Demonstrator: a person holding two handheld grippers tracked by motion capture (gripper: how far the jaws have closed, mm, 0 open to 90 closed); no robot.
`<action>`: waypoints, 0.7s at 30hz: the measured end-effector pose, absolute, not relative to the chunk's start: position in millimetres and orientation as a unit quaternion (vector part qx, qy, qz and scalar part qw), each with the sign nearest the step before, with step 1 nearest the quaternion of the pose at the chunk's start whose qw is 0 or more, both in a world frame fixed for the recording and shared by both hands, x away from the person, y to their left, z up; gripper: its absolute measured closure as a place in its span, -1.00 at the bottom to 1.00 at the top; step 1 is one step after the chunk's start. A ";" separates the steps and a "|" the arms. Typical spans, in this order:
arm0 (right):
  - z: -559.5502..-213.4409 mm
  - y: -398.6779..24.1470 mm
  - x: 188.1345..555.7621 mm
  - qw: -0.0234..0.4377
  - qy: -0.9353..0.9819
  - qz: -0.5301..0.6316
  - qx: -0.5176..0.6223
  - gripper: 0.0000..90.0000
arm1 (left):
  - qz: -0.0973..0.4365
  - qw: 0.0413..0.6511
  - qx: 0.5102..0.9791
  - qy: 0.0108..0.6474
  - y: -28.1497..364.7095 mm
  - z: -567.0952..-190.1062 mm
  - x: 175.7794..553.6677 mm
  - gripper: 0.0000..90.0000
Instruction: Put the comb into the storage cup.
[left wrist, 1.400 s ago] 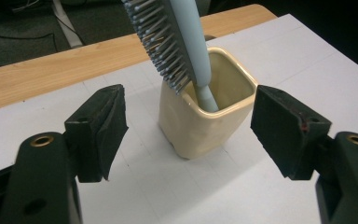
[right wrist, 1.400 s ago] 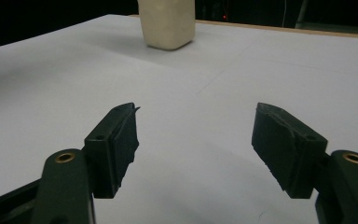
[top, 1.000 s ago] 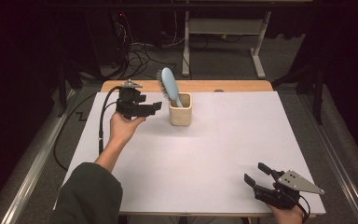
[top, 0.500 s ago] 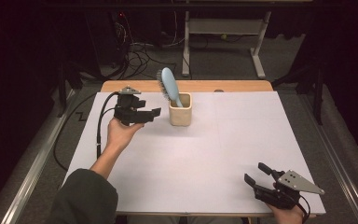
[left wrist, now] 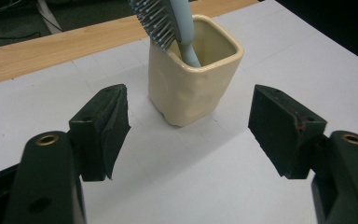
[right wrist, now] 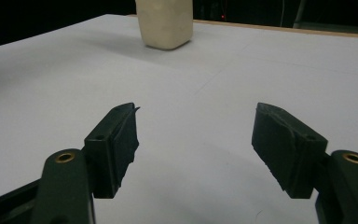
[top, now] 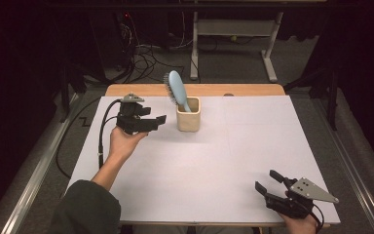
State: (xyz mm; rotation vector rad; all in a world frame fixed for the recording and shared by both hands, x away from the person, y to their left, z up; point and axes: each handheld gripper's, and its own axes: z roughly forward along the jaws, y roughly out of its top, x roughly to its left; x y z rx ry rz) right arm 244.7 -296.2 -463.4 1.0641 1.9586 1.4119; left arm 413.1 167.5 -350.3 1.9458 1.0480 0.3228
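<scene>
The jaws of the left gripper (top: pixel 157 120) stand apart with nothing between them, and they have just been closing a little; in the left gripper view they frame bare white surface, and the cream cup (left wrist: pixel 193 70) sits beyond them, apart from both pads. That cup (top: pixel 188 114) is the landmark here: it stands upright on the white sheet toward the far edge of the bench (top: pixel 233 89), just short of the strip of bare wood. A light blue hairbrush (top: pixel 176 89) stands in the cup handle down, its head leaning out over the rim toward the left gripper's side, bristles facing that way; in the left gripper view the bristles (left wrist: pixel 154 18) hang over the cup's near rim. The left gripper is held above the sheet just to the left of the cup, at about the same depth, pointing toward it, a hand (top: pixel 122 144) under it and a dark sleeve (top: pixel 80 208) trailing back to the near edge. The jaws of the right gripper (top: pixel 268 182) are open too and hold nothing; this gripper sits well apart from the cup, at the near right corner of the sheet, its grey three-cornered plate (top: pixel 313 190) on top. In the right gripper view the cup (right wrist: pixel 164 22) stands far off across the empty sheet.
</scene>
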 end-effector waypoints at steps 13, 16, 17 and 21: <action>-463.4 -296.2 244.6 0.249 0.719 0.519 0.390 -0.29 | 0.128 0.443 0.782 0.418 171.8 -351.2 403.7 -0.33; -463.4 -296.2 244.6 0.249 0.719 0.519 0.390 -0.29 | 0.128 0.444 0.782 0.418 172.8 -351.2 401.8 -0.33; -463.3 -296.1 244.5 0.249 0.718 0.519 0.391 -0.29 | 0.128 0.443 0.783 0.418 173.4 -351.2 401.3 -0.33; -463.4 -296.1 244.6 0.250 0.719 0.519 0.390 -0.29 | 0.128 0.444 0.781 0.420 175.3 -352.1 399.4 -0.33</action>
